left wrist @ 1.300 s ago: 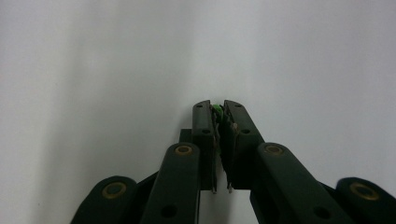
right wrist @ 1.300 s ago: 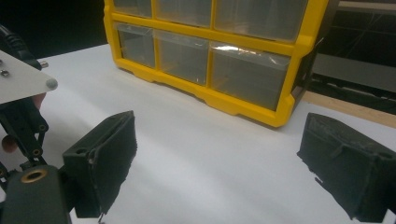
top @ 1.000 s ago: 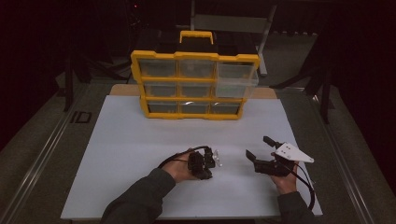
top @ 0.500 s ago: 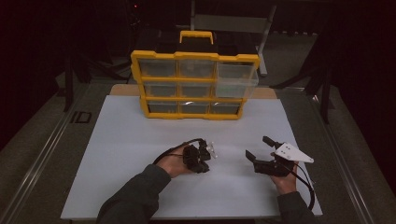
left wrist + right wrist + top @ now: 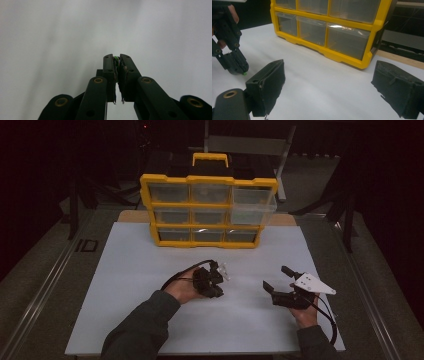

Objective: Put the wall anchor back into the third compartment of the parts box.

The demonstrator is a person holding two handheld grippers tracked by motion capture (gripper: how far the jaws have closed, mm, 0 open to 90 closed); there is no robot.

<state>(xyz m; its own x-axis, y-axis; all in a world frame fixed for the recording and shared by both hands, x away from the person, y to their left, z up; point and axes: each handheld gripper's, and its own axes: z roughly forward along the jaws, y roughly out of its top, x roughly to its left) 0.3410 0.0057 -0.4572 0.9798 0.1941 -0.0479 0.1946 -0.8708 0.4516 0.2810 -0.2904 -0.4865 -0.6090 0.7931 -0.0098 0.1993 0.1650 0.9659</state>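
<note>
Left gripper (image 5: pixel 116 60): black two-jaw tongs, jaws pinched nearly together on a tiny bright green piece (image 5: pixel 116 58), too small to identify, which peeks out at the very tips.
Same grip seen from the side: in the right gripper view the left gripper (image 5: pixel 239 70) points down at the table with the green piece (image 5: pixel 244 73) at its tip, just above the sheet or touching it; I cannot tell which.
Left gripper on the table: in the high view the left gripper (image 5: pixel 216 281) hangs over the middle of the white sheet (image 5: pixel 130 270), the hand (image 5: pixel 182 290) behind it.
Right gripper (image 5: pixel 328 87): black padded jaws spread wide, nothing between them; it sits low at the near right of the sheet, seen from above as right gripper (image 5: pixel 277 279).
Likely goal: yellow plastic drawer cabinet with clear drawers and a carry handle (image 5: pixel 207 210), standing at the far edge of the sheet.
Which way from the tongs: the cabinet lies straight ahead of the left gripper, well apart, its drawer fronts facing the person and its long side running across the table.
Open slot: the clear drawer at the upper right (image 5: pixel 252 210) juts out in front of the rest, so that looks the one ready to receive the piece.
Nearer hand: the left one is nearer and already carries the piece; the pulled-out drawer is ahead and to its right.
</note>
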